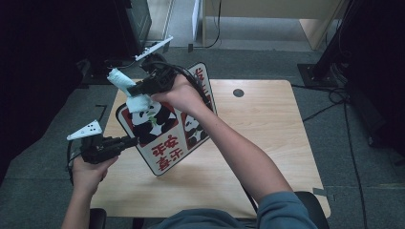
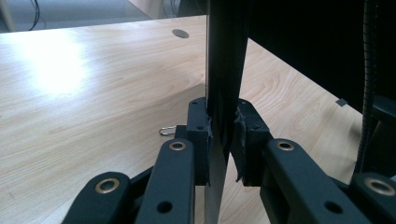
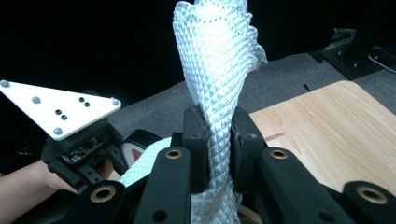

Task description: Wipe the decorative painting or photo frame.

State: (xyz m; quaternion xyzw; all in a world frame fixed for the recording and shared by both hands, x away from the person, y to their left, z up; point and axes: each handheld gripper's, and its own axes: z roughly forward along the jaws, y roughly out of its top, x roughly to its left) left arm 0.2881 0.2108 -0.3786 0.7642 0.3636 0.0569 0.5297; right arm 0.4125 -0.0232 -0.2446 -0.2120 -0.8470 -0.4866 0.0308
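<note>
In the high view the left gripper [image 1: 130, 140] clamps the panda sign [image 1: 162, 125] tilted above the table [image 1: 267, 143], which could twist loose under wiping; its own view shows a thin edge hold; the right gripper [image 3: 218, 135] pinches the cloth [image 3: 217, 60], which might slip.

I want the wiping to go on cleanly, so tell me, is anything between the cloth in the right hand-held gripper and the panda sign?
Nothing visible is. The right hand-held gripper clamps the pale cloth, whose lower end lies against the panda sign near its top. The left hand-held gripper grips the sign's edge, away from the cloth.
</note>
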